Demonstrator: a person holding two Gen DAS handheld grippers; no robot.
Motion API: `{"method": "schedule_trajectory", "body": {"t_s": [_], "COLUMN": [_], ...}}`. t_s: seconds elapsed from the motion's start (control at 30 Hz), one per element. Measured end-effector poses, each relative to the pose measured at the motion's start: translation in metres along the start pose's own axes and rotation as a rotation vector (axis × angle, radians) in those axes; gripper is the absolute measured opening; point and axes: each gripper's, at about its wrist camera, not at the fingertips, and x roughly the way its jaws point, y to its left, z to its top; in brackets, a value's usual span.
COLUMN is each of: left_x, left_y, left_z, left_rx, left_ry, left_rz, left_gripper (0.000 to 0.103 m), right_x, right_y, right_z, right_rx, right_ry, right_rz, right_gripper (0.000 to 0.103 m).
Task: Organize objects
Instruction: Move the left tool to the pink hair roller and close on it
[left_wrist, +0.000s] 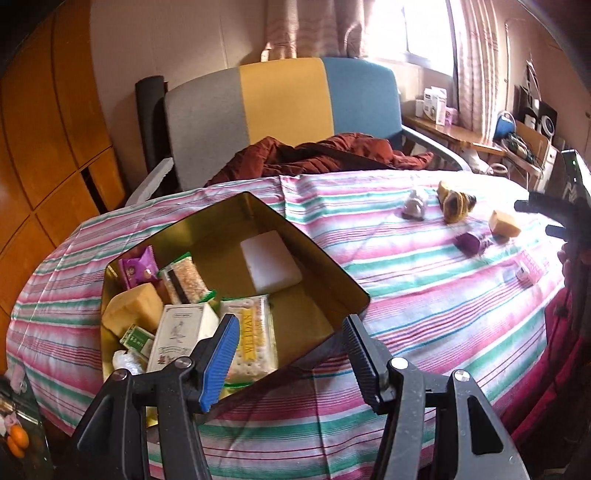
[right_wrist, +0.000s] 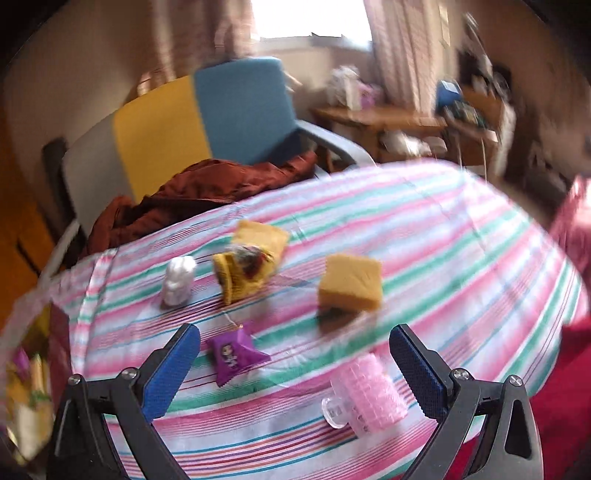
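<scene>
A gold tin box (left_wrist: 332, 273) lies on the striped tablecloth and holds several snack packs, a white block (left_wrist: 271, 266) and a cracker pack (left_wrist: 253, 338). My left gripper (left_wrist: 291, 341) is open and empty at the tin's near corner. My right gripper (right_wrist: 295, 354) is open and empty above the cloth; a purple snack packet (right_wrist: 232, 354) and a pink hair roller (right_wrist: 364, 397) lie between its fingers. Farther off lie a yellow sponge (right_wrist: 351, 282), a yellow pouch (right_wrist: 251, 267) and a small white figure (right_wrist: 179, 280). The right wrist view is blurred.
A grey, yellow and blue chair (left_wrist: 280, 107) with a rust-red jacket (left_wrist: 314, 155) stands behind the table. A wooden wardrobe (left_wrist: 44, 147) is at the left. A cluttered wooden desk (left_wrist: 454, 133) stands by the window. The table's edge drops away at the right.
</scene>
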Motion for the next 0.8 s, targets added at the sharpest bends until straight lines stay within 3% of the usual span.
{"method": "schedule_trajectory", "body": {"t_s": [0.1,0.43,0.8], "left_x": [0.004,0.015,0.044], "left_y": [-0.01,-0.057,-0.104], "left_z": [0.002,0.016,0.025], "left_rx": [0.024,0.137,0.236], "left_ry": [0.008,0.014,0.067], "left_rz": [-0.012,-0.076,-0.139], "left_gripper": [0.059,0.059,0.059], "right_x": [0.0,-0.011,-0.011], "right_y": [-0.02,-0.047,-0.078], "right_z": [0.003,0.007,0.008], "right_rx": [0.114,0.257,0.437], "right_ry": [0.006,-0.039,-0.034], "right_rz": [0.023,0.032,0.141], "right_gripper": [0.103,0.103,0.103]}}
